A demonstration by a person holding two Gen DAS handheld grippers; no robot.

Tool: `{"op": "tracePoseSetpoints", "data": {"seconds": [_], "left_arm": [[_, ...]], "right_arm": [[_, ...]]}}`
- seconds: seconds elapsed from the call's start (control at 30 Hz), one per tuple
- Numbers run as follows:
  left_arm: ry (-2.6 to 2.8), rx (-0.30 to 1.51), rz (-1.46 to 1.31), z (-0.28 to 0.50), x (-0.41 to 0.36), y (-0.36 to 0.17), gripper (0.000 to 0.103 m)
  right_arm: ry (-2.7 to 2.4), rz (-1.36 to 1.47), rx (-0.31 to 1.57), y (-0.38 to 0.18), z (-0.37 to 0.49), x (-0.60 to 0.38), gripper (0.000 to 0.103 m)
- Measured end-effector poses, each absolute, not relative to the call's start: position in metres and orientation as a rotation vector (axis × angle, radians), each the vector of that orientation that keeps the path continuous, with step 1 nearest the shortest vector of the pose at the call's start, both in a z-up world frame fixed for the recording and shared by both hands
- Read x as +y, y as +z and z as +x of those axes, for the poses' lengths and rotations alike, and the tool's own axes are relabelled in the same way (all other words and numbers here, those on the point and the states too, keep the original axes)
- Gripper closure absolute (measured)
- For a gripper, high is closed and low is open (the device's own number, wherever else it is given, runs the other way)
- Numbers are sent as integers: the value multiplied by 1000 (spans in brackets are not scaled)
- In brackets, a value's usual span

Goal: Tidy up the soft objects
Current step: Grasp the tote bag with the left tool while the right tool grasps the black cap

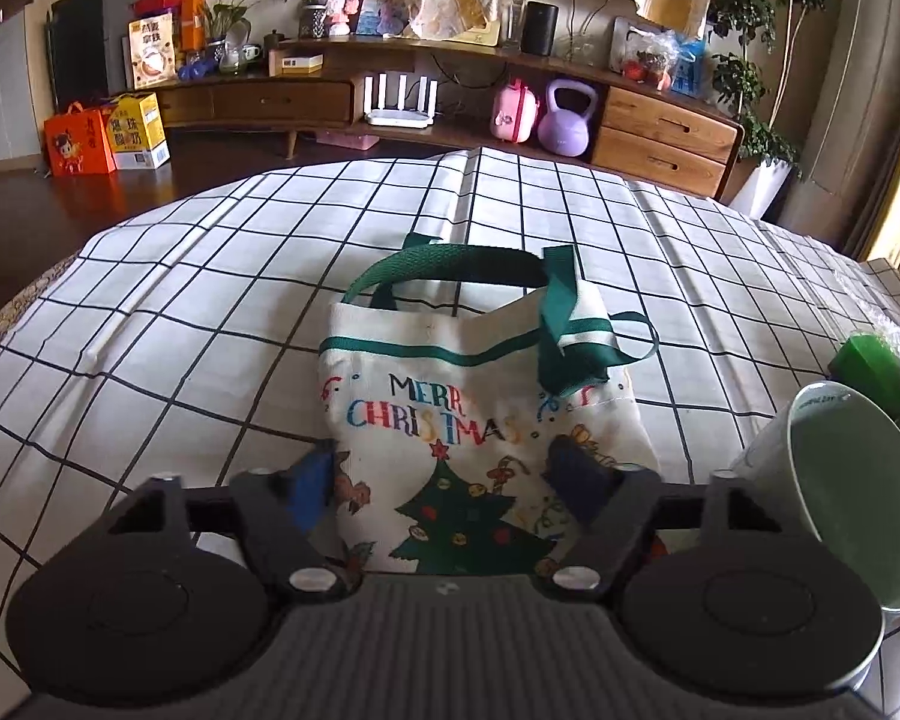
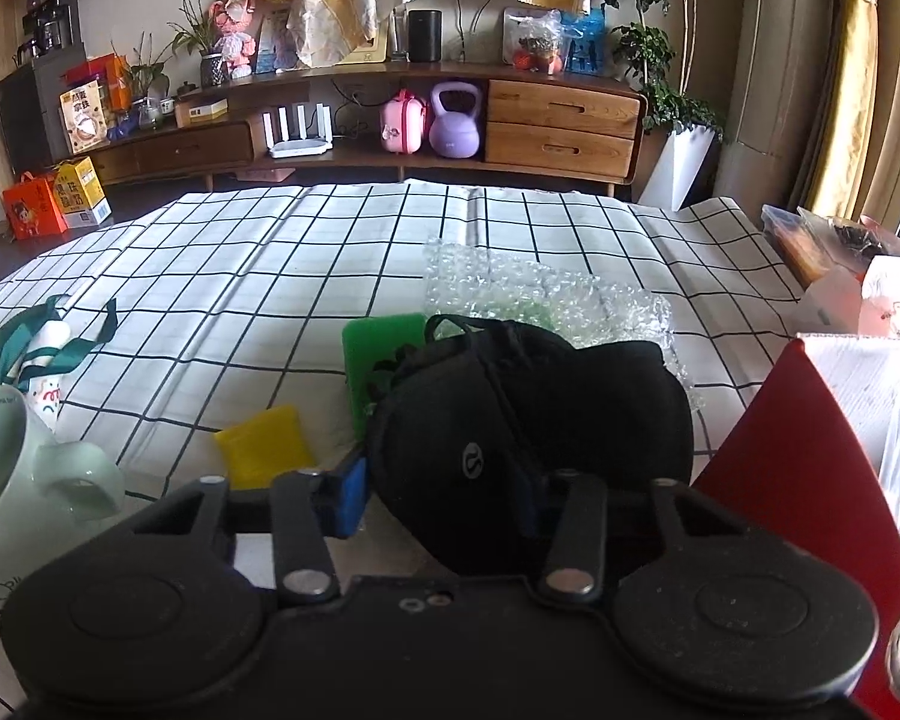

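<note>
Right wrist view: clamp right gripper (image 2: 444, 495) squarely on black pouch (image 2: 528, 420); left gripper (image 1: 444, 480) pinching Christmas tote (image 1: 468, 420); lift evenly.

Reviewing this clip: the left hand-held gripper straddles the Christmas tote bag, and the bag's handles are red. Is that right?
Not quite. The left wrist view shows the left hand-held gripper straddling the Christmas tote bag, but its handles are green, not red.

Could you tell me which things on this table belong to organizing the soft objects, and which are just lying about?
For the job:
Christmas tote bag, between the left gripper jaws
black pouch, between the right gripper jaws
bubble wrap

Lying about:
mug
green block
yellow block
red box
</note>
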State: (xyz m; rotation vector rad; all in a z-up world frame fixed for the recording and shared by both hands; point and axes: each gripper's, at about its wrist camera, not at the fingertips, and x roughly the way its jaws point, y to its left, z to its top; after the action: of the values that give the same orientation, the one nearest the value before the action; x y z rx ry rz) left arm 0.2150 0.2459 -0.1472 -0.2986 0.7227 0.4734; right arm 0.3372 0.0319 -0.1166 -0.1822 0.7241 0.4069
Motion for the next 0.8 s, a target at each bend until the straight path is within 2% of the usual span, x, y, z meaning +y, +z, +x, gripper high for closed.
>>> {"op": "tracePoseSetpoints", "data": {"seconds": [0.1,0.17,0.23,0.4,0.53,0.8], "left_arm": [[504,729,-267,217,241,-145,69],[532,733,-254,216,242,-144,70],[526,729,-264,215,245,-144,76],[532,708,-277,210,248,-141,86],[524,690,-290,206,248,-135,90],[500,662,-310,192,243,-121,92]], "right_arm": [[411,-164,720,-114,335,29,70],[414,-155,716,-111,333,28,76],[413,-142,707,-108,331,26,84],[425,-91,694,-98,324,16,92],[440,-45,675,-85,315,4,96],[492,5,682,-60,291,-20,96]]}}
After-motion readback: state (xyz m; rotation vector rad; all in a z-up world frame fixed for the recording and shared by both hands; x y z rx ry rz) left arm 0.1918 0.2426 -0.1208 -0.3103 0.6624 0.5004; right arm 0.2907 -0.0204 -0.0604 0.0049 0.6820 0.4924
